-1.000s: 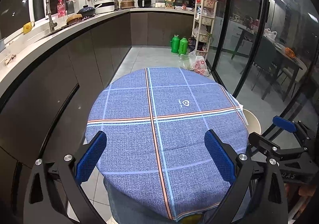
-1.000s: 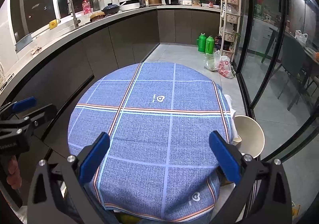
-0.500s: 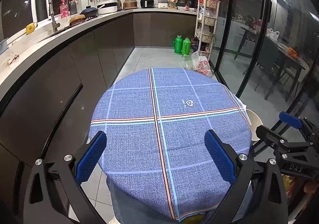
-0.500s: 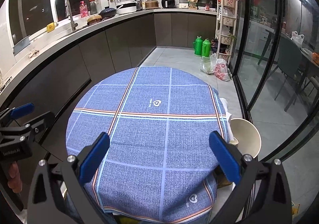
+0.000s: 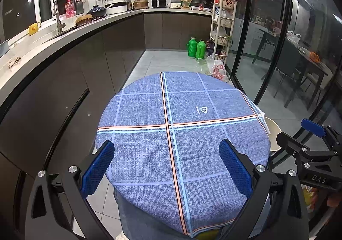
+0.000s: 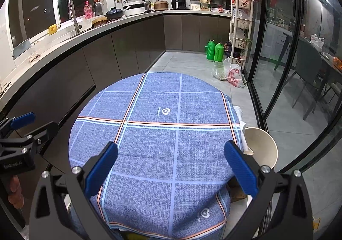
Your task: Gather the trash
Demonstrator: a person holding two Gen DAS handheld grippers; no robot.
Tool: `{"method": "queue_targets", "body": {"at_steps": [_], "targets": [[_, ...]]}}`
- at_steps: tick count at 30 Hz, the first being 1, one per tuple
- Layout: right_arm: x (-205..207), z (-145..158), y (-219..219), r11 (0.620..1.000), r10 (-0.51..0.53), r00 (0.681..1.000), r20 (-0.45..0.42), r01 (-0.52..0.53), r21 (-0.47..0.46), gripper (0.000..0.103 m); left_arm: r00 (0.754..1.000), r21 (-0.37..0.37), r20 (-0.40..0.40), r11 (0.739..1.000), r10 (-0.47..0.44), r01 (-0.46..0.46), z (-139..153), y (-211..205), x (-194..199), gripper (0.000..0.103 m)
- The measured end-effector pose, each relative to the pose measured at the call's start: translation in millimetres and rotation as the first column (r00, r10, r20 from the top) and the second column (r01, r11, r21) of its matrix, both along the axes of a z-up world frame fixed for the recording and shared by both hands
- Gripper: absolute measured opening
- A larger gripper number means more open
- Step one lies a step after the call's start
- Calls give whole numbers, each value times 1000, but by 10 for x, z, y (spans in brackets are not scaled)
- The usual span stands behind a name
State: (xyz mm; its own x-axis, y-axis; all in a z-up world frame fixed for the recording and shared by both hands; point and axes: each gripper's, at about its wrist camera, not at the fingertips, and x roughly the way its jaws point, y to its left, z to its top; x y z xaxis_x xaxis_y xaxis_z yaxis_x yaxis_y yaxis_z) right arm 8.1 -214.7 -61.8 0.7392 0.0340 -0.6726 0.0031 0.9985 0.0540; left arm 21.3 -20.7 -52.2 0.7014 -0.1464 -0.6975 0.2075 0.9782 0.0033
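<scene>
While no loose trash is seen on the blue checked tablecloth [image 6: 171, 133], a cream bin [image 6: 261, 148] is located just right of the right gripper [image 6: 171, 167]. Both it and the left gripper [image 5: 166, 165] are held wide, empty.

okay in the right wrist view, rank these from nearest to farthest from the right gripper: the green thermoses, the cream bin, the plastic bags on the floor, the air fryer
1. Cream bin, beside the table's right edge, nearest the right gripper.
2. Plastic bags, on the floor past the table.
3. Green thermoses, by the back cabinets.
4. Air fryer, on the far counter.
</scene>
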Motion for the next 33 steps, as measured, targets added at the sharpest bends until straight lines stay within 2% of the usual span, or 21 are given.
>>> {"method": "queue_targets", "body": {"at_steps": [33], "targets": [[0,-3,-28,1000,-1,1000,-2,1,-2,100,1000,-1,-4,1000,4,-4,-35,-12,-30,95]]}}
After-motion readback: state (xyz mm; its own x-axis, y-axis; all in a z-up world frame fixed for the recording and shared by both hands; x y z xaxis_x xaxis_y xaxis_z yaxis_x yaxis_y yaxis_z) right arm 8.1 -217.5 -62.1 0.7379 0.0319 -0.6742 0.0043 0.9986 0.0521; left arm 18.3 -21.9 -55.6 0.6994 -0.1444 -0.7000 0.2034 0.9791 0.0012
